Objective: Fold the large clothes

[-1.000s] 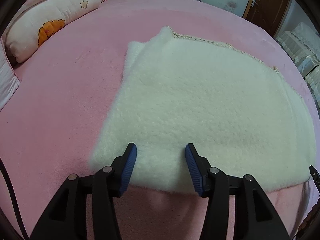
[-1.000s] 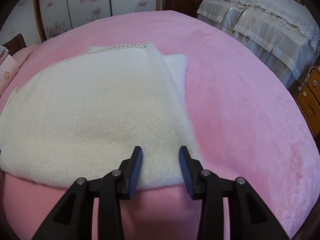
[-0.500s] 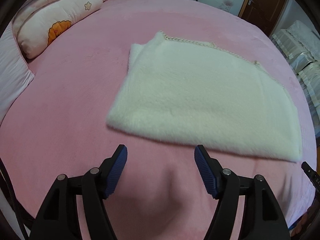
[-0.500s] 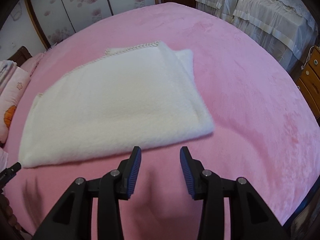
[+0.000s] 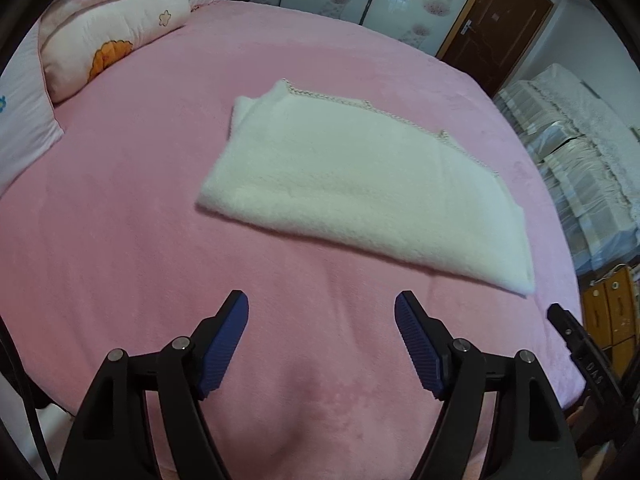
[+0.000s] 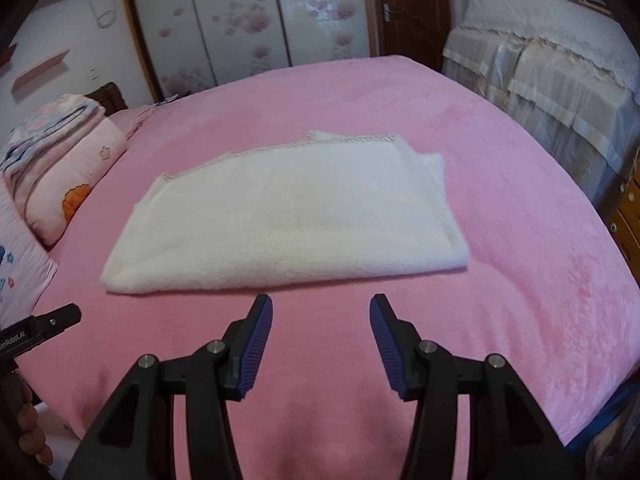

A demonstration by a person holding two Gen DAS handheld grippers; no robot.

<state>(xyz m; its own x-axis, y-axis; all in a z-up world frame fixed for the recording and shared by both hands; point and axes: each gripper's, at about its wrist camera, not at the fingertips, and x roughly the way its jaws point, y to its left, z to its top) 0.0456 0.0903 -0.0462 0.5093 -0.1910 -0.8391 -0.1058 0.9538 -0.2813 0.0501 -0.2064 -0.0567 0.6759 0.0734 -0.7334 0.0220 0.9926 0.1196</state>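
only the right wrist view shows a hand (image 6: 28, 420). left gripper (image 5: 321, 312) and right gripper (image 6: 321, 314), jaws just opening, spread empty, clear of the folded white garment (image 6: 288, 220).

Folded garment (image 6: 288, 216) lies mid-bed (image 6: 520, 280), pillows (image 6: 76, 168) at its left, wardrobe (image 6: 248, 20) behind

A bedroom is shown, filled by a bed (image 6: 500, 184) spread with a pink plush cover. Pillows (image 6: 68, 168) are stacked at its head. Sliding wardrobe doors (image 6: 248, 20) printed with pink blossoms line the far wall, beside a dark wooden door (image 6: 408, 4). Furniture draped in cream lace-edged covers (image 6: 560, 80) stands alongside.
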